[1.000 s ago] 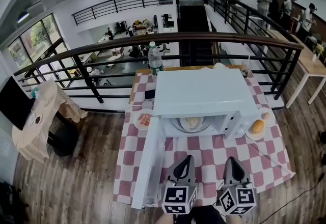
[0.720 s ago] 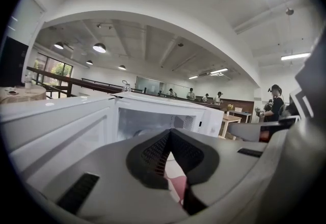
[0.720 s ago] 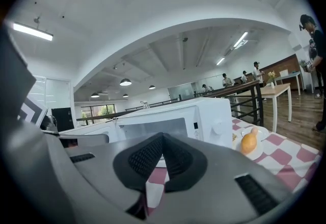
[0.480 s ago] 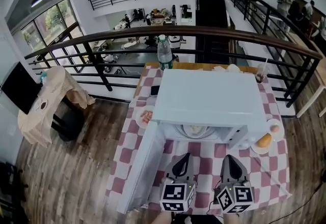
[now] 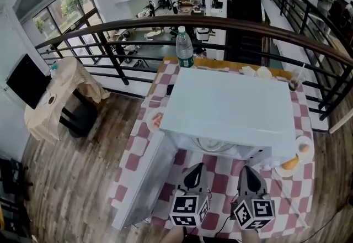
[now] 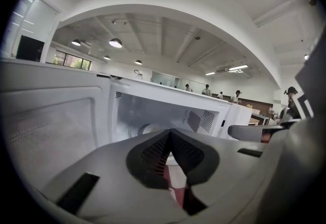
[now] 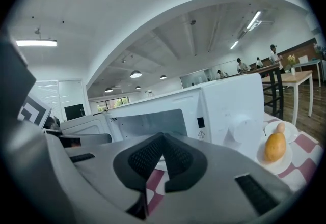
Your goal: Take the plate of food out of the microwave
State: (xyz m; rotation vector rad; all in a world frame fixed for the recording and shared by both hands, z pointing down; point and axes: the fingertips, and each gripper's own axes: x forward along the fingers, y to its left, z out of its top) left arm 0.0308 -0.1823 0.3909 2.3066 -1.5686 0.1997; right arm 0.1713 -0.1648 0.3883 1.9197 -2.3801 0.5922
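Left gripper (image 5: 197, 168) and right gripper (image 5: 246, 169): jaws closed, nothing held. Plate (image 5: 212, 146) sits inside microwave (image 5: 231, 106), just ahead of both tips. Door (image 5: 144, 181) hangs open, left of left gripper.

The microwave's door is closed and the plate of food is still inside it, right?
Not quite. The microwave has its door open, swung out to the left, as the head view shows. The plate of food is still inside it.
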